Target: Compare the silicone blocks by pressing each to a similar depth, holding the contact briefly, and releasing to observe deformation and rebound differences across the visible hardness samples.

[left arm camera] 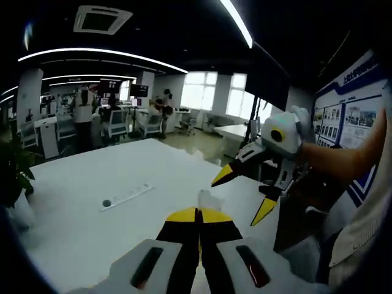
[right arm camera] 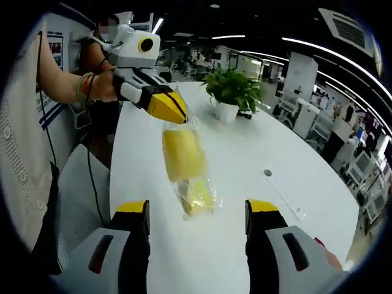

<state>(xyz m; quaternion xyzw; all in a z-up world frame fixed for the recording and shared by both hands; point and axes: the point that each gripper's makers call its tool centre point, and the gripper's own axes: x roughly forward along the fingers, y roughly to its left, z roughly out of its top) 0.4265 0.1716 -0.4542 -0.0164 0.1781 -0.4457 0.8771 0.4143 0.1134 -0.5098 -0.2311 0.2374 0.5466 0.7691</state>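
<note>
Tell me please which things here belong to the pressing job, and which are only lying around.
Job:
bag with yellow blocks, hanging from shut left gripper
right gripper, open

Lying about:
plant
white strip on table
chairs

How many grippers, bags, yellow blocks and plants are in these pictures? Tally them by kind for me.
Grippers: 2, the left gripper and the right gripper
Clear bag: 1, hanging from the left gripper
Yellow blocks inside it: 2, upper and lower
Potted plant: 1
Total: 6
</note>
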